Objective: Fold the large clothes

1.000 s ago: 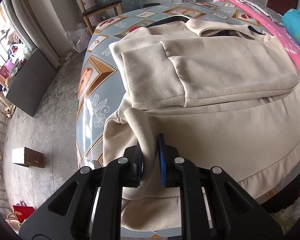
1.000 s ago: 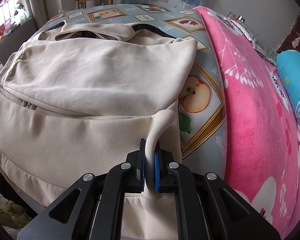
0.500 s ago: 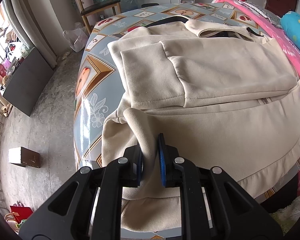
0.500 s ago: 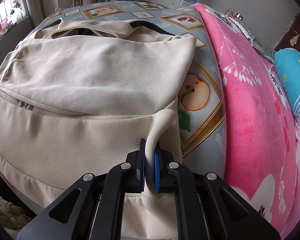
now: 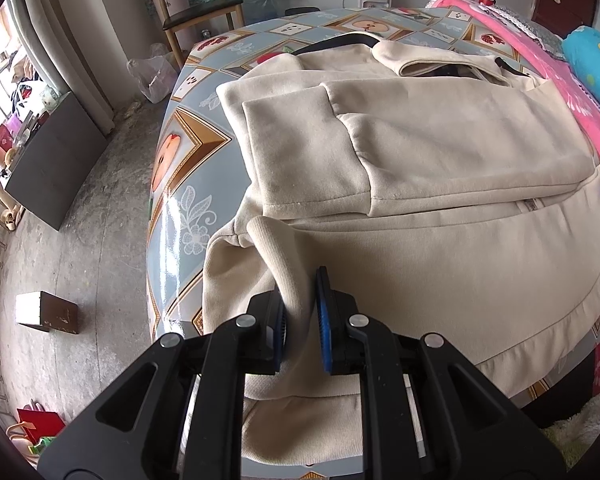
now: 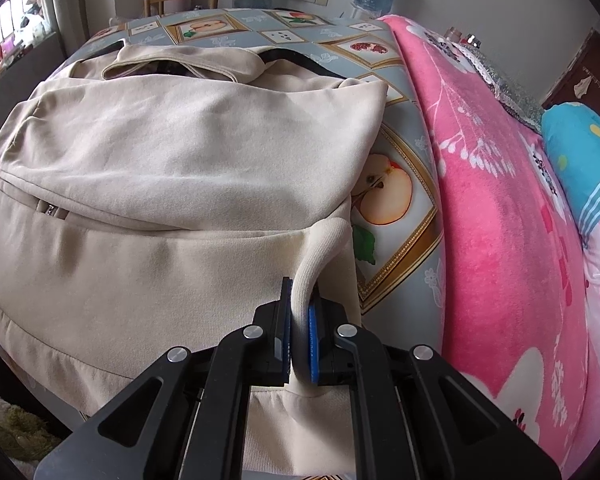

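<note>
On the left, the left tool is clenched on a raised fold of the cream jacket near its lower left corner, where the ribbed hem hangs over the edge of the tabletop. Against a second ago the grip is the same, but the patterned tabletop and the folded-in sleeve sit slightly lower and farther off in this view, which suggests the tool is rising a little with the cloth.

The jacket lies spread across the tabletop, collar at the far end, both sleeves already folded over the chest, zipper pull just below that fold line.

On the right, the right tool grasps a matching pinch of hem fabric at the lower right corner, beside the apple print and the pink blanket. Here too the cloth stands in a taller loop than half a second ago.

Both bottom corners being lifted together likely means the next fold, hem carried up toward the collar, is starting. Keeping the two corners level should keep the edge straight.
</note>
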### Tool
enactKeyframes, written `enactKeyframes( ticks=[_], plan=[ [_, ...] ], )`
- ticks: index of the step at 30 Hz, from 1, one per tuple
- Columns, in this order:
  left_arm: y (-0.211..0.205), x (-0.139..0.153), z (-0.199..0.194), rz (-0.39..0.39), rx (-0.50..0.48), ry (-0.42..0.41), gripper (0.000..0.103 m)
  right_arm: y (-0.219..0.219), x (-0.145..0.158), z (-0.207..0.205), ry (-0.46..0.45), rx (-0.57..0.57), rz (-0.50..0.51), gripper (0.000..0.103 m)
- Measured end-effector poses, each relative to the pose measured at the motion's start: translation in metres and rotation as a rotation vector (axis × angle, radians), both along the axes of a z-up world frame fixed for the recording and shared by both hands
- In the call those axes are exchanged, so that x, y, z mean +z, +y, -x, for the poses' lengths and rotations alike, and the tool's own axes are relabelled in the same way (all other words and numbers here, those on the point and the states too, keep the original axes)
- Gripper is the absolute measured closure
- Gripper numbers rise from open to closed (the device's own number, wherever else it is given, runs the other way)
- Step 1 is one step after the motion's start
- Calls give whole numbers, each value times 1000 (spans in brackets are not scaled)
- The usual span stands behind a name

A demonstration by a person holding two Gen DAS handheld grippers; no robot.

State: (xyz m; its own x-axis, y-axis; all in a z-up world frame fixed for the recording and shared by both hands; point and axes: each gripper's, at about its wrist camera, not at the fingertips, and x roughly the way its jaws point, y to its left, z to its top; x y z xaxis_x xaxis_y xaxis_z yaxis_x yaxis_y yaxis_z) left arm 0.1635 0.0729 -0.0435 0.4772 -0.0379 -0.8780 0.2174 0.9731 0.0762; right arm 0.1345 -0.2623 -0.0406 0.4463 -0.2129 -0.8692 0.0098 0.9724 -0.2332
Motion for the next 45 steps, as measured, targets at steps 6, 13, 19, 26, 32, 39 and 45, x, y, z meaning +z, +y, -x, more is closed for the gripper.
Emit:
enactKeyframes(
  ticks=[6, 13, 19, 26, 32, 39, 45],
  plan=[
    [1, 1, 0, 7, 8, -7, 90, 2, 7, 7, -24, -7, 7, 97],
    [1, 3, 2, 11, 13, -25, 90, 5, 16, 16, -55, -14, 3, 97],
    [3, 8, 5, 13, 20, -47, 92, 6, 24, 24, -77, -18, -3, 97],
    [3, 16, 14, 14, 12, -78, 95, 8, 31, 32, -100, -16, -6, 97],
    [3, 24, 25, 19, 13, -110, 97, 8, 37, 42, -127, -15, -10, 97],
    [9, 44, 53, 67, 8, -210, 98, 10, 52, 63, -184, -17, -5, 97],
    [24, 79, 101, 139, 1, -340, 98, 7, 82, 100, -299, -59, -26, 97]
  ],
)
